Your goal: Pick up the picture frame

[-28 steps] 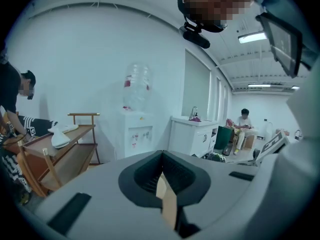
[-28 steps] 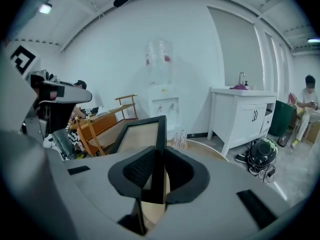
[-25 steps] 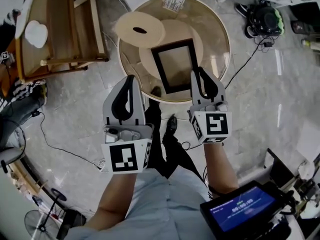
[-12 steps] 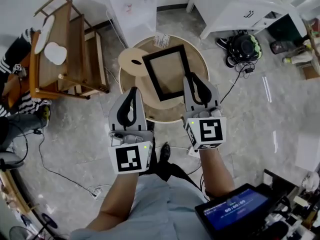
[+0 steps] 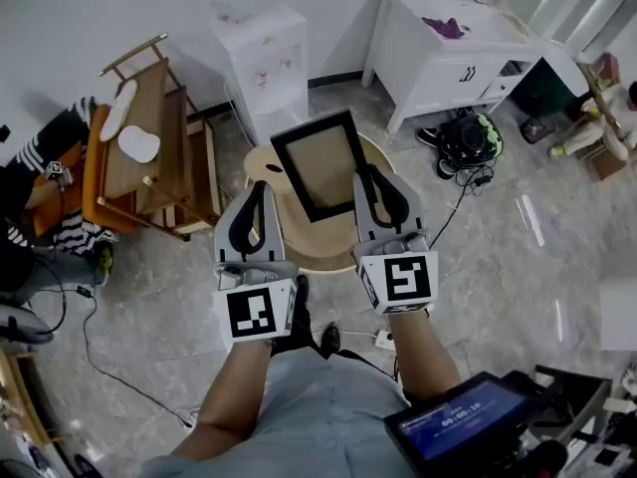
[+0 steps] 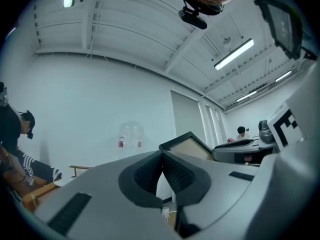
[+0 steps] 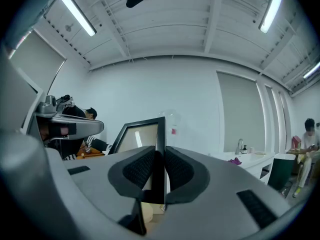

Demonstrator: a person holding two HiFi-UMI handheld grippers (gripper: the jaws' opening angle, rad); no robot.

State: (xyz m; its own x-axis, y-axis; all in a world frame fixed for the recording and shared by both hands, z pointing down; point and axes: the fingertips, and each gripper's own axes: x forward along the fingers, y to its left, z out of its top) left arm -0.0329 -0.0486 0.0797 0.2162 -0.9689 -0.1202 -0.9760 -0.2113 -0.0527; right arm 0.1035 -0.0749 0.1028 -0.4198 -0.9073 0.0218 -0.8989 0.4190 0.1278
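Note:
The black picture frame (image 5: 320, 164) with a tan backing hangs tilted in the air above the round wooden table (image 5: 320, 249). My right gripper (image 5: 371, 183) is shut on the frame's right edge. In the right gripper view the frame's black edge (image 7: 159, 134) runs straight up between the pads of that gripper (image 7: 159, 159). My left gripper (image 5: 256, 197) is beside the frame's lower left corner, shut, with nothing in it. In the left gripper view its pads (image 6: 175, 171) meet, and the frame (image 6: 192, 146) shows beyond them.
A round wooden disc (image 5: 267, 167) lies on the table's left side. A wooden chair (image 5: 149, 157) stands to the left, with a seated person (image 5: 40, 177) beyond it. A water dispenser (image 5: 264, 63), a white cabinet (image 5: 458, 53) and a dark bag (image 5: 476, 137) lie further out. Cables cross the floor.
The frame has come up off the table in the right gripper and risen toward the camera. Both grippers have lifted, and the head view has tipped further into the room.

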